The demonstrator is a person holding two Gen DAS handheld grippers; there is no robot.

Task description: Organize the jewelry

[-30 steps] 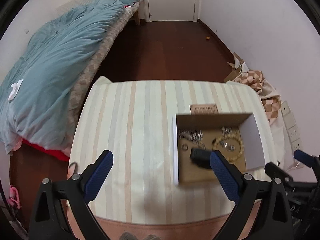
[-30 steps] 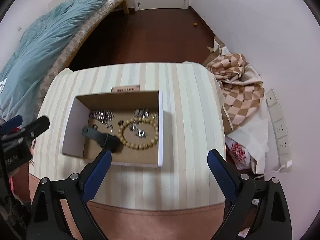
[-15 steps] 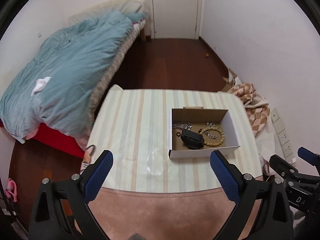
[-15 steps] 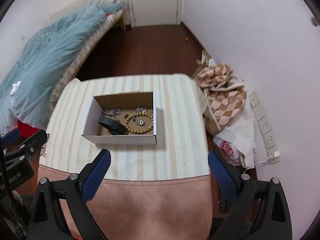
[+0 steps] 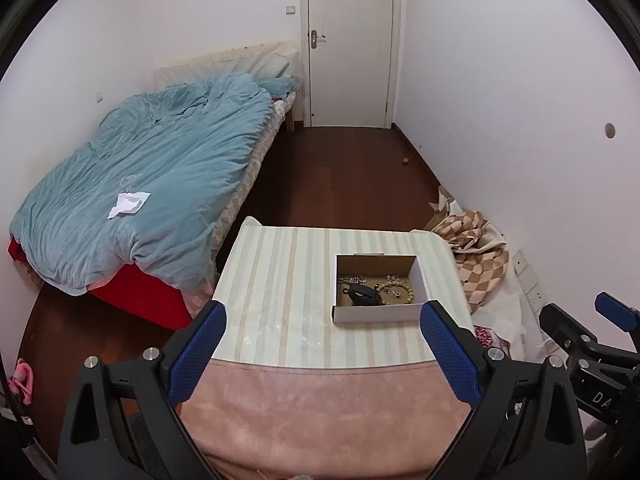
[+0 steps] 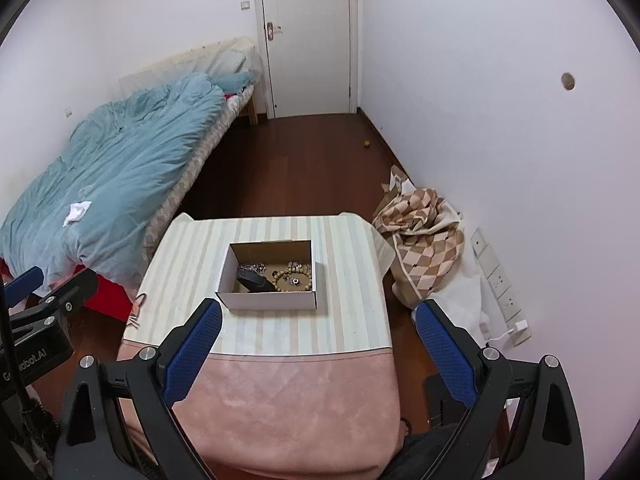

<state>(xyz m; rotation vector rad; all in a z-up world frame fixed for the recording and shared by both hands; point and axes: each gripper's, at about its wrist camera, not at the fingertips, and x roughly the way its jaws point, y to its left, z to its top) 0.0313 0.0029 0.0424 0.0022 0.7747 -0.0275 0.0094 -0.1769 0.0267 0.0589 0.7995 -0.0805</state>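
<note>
A small cardboard box (image 5: 376,312) (image 6: 267,300) is sitting on the striped tablecloth of the table (image 5: 280,280) (image 6: 352,280), right of centre in the left wrist view, and it is holding the jewelry: a wooden bead bracelet (image 5: 400,292) (image 6: 292,278) is lying toward its right side, a silver chain (image 5: 351,279) (image 6: 252,267) is lying near the back left corner, and a black object (image 5: 363,295) (image 6: 253,280) that cannot be identified is resting beside the beads. The left gripper (image 5: 322,334) is hanging above the table's near, pink-covered edge with its blue-padded fingers spread wide and gripping nothing. The right gripper (image 6: 318,334) is hovering likewise over the near edge, its fingers also wide apart and empty. Both are well apart from the box. A bed with a blue duvet (image 5: 152,184) (image 6: 120,160) is standing to the left, and a checked cloth (image 5: 476,248) (image 6: 424,228) is lying crumpled on the floor by the right wall.
</note>
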